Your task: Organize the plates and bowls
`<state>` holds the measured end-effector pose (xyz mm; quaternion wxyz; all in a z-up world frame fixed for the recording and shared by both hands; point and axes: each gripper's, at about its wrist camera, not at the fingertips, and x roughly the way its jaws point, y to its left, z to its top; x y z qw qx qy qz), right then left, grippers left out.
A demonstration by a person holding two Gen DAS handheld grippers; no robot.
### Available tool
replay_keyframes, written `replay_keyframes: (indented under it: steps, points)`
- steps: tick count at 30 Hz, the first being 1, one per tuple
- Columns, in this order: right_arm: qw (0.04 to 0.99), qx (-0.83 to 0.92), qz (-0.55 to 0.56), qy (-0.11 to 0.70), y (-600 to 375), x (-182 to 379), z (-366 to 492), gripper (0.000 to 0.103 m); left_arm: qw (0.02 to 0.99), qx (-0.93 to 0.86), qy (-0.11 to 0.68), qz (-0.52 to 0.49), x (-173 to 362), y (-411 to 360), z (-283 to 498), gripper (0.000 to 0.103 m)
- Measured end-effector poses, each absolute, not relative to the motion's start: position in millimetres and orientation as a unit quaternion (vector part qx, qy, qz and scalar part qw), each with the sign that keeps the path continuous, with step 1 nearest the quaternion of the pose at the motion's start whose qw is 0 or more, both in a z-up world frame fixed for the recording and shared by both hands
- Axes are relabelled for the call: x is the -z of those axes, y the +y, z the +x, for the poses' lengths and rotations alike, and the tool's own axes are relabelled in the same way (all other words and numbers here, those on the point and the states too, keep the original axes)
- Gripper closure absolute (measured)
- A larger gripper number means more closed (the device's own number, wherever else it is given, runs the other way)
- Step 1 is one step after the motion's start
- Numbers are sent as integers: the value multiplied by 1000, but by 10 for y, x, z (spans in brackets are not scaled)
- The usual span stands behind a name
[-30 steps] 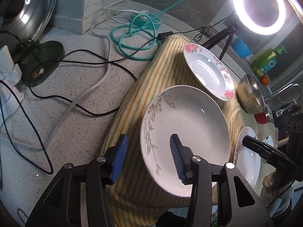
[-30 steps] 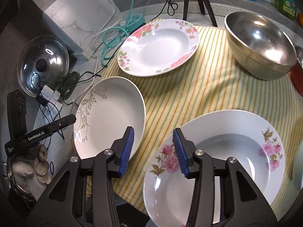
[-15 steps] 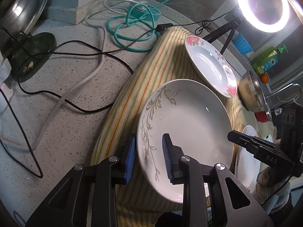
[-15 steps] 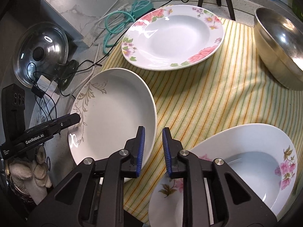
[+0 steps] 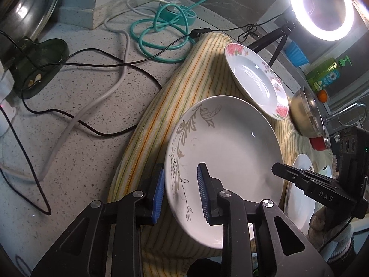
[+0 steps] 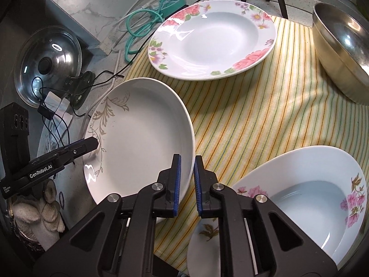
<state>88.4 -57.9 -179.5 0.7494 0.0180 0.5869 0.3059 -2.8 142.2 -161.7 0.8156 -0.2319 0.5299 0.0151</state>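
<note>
A white deep plate with a grey vine pattern lies at the left edge of the striped cloth. My left gripper is shut on its left rim, one pad outside and one inside. The right gripper is shut on the same plate's right rim. A rose-rimmed plate sits behind it. At the near right lies a pink-flowered deep plate, and a steel bowl stands at the far right. A small leaf-printed plate shows partly under the right gripper.
A glass pot lid leans at the far left on the speckled counter. Black, white and teal cables run across the counter left of the cloth. A ring light on a tripod and a green bottle stand behind.
The right gripper moved left from the pink-flowered plate to the vine plate's right rim and shut on it. The left gripper's jaws narrowed onto the plate's left rim.
</note>
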Motion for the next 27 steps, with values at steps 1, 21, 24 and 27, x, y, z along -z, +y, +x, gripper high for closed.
replay_keyframes:
  steps: [1, 21, 24, 27]
  points:
    - [750, -306, 19, 587, -580, 1789, 878, 92, 817, -16, 528, -232, 1604, 1424, -32, 77]
    - [769, -293, 62, 564, -1110, 1392, 755, 92, 840, 23, 499, -213, 1185, 1137, 26, 77]
    - [772, -283, 71, 565, -1268, 1365, 740, 92, 841, 38, 499, -205, 1148, 1013, 49, 77]
    - [776, -269, 80, 564, -1472, 1347, 715, 92, 839, 56, 503, -199, 1141, 862, 89, 77]
